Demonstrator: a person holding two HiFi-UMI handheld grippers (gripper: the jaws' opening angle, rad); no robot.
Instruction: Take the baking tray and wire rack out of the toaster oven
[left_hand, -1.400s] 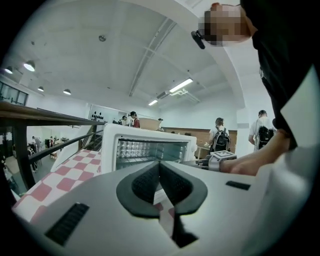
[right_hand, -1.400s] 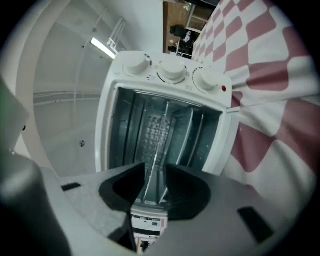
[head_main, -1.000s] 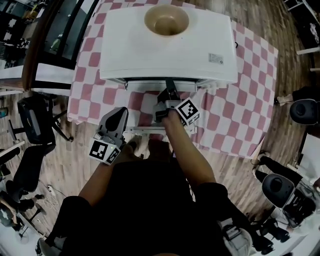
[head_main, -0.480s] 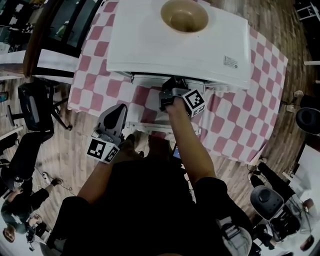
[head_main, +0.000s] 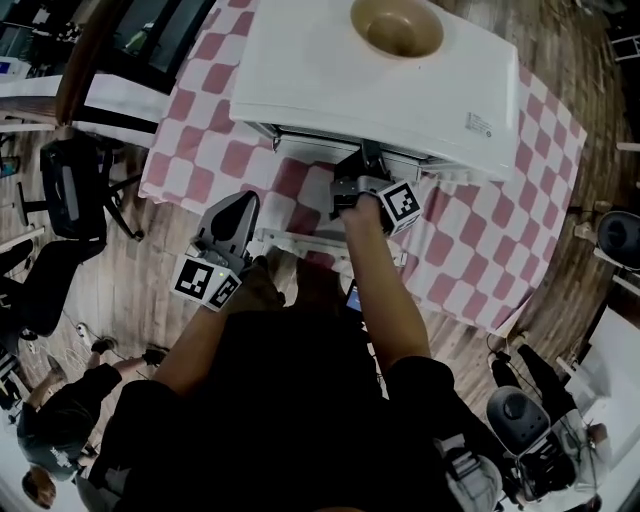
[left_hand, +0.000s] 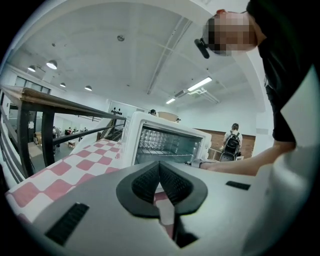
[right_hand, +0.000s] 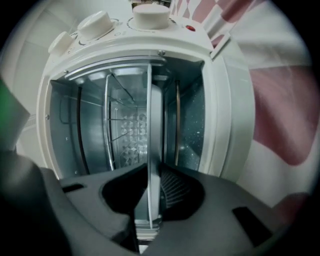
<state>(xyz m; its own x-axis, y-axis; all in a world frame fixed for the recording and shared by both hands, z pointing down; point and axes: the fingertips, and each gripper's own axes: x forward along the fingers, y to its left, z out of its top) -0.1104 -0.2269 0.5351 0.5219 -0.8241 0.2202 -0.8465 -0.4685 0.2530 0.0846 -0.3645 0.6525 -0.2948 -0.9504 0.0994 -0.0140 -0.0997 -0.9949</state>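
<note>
1. Nearest the camera, the left gripper (head_main: 238, 206) hangs at 7 o'clock of the open oven mouth, off the table's edge. Its jaws are pressed together with nothing between them.
2. Just beyond it, the drop-down door (head_main: 290, 238) lies open over the pink-and-white checked cloth (head_main: 200, 130).
3. The right gripper (head_main: 366, 160) reaches over the door into the oven mouth. Its jaws have just been closing and now pinch the front lip of the baking tray (right_hand: 156, 130).
4. In the right gripper view, rolled on its side, the tray runs edge-on from the jaws back into the cavity, fully inside. The wire rack (right_hand: 107, 130) stands apart at the tray's 9 o'clock, also inside.
5. The white toaster oven (head_main: 380, 90) fills the head view's 12 o'clock, a tan bowl (head_main: 397, 27) resting on its top.
6. An office chair (head_main: 70, 190) stands on the wood floor at 9 o'clock.
</note>
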